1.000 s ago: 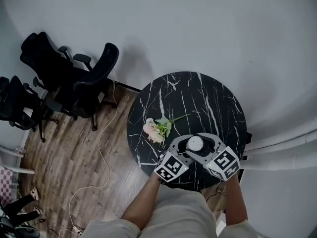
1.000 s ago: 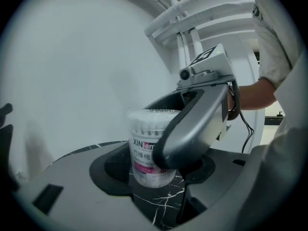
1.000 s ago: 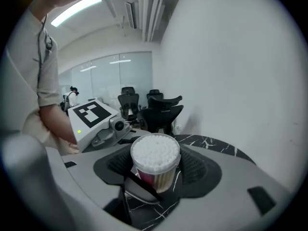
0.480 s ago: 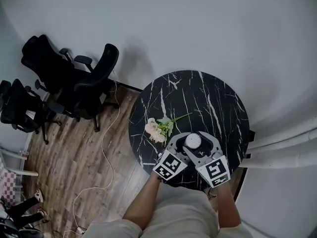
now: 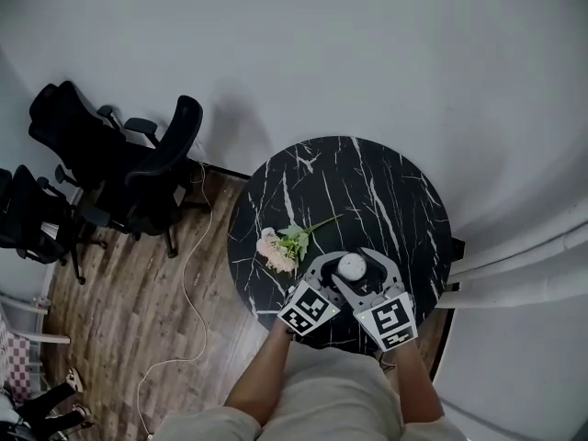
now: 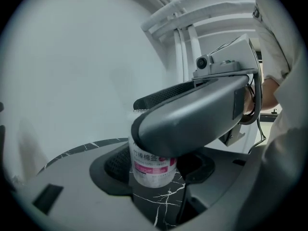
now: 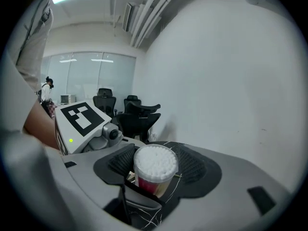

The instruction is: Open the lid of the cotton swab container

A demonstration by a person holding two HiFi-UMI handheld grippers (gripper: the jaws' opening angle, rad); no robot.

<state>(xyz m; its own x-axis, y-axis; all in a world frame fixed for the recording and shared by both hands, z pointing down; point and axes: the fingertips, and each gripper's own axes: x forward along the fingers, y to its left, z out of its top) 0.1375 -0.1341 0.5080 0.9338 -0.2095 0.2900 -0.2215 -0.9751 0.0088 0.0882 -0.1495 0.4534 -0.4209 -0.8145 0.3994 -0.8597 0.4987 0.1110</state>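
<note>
The cotton swab container [image 5: 352,265] stands upright near the front edge of the round black marble table [image 5: 367,191]. It is a small clear tub with a pink label [image 6: 153,166] and a clear lid [image 7: 155,160] through which white swab tips show. My left gripper [image 5: 334,271] is shut on the tub's body from the left, low down. My right gripper [image 5: 366,270] is shut on the lid from the right, higher up. One of its jaws crosses over the tub in the left gripper view. The lid sits on the tub.
A small bunch of pink flowers [image 5: 280,246] lies on the table just left of the grippers. Black office chairs [image 5: 138,168] stand on the wooden floor at the left. A pale cable [image 5: 188,274] trails across the floor. A white wall is behind the table.
The right gripper has swung round the container, its marker cube moving left and closer to the left cube. The left gripper and the tub have stayed put.
</note>
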